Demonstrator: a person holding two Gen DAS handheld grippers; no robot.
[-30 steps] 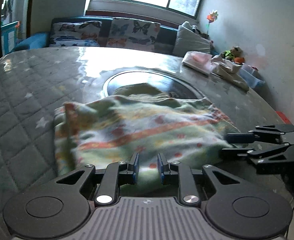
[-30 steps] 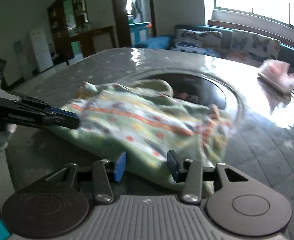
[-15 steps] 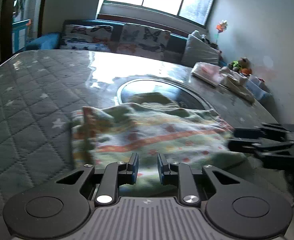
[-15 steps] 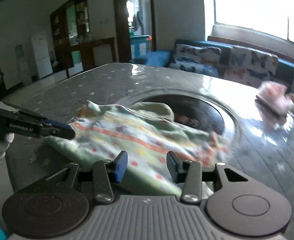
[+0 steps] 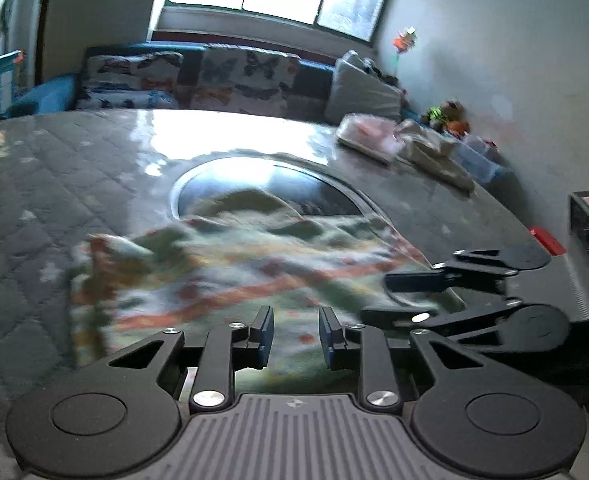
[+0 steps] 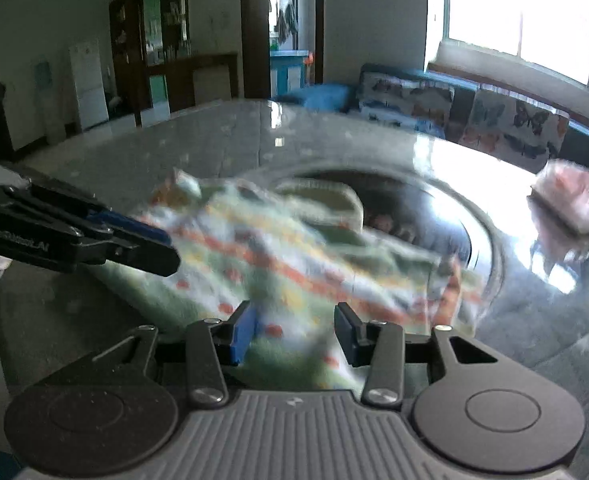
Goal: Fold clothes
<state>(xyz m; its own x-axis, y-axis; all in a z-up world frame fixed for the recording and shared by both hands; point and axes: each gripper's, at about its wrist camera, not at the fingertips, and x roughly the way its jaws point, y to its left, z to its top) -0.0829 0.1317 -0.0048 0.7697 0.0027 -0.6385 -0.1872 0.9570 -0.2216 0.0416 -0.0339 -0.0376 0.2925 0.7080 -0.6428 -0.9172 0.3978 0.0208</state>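
Blurred garment [image 5: 254,272] beyond both parted claws.

Left gripper [image 5: 292,336] and right gripper [image 6: 292,334] both gape empty, angled toward each other

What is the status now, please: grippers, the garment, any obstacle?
Left gripper open, right gripper open, both low at near edge of garment. Garment lies flat on table, nothing gripped. Nothing in the way.

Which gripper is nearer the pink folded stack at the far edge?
Right. The pink folded stack lies beyond the right gripper's side of the garment; the left gripper works the opposite end.
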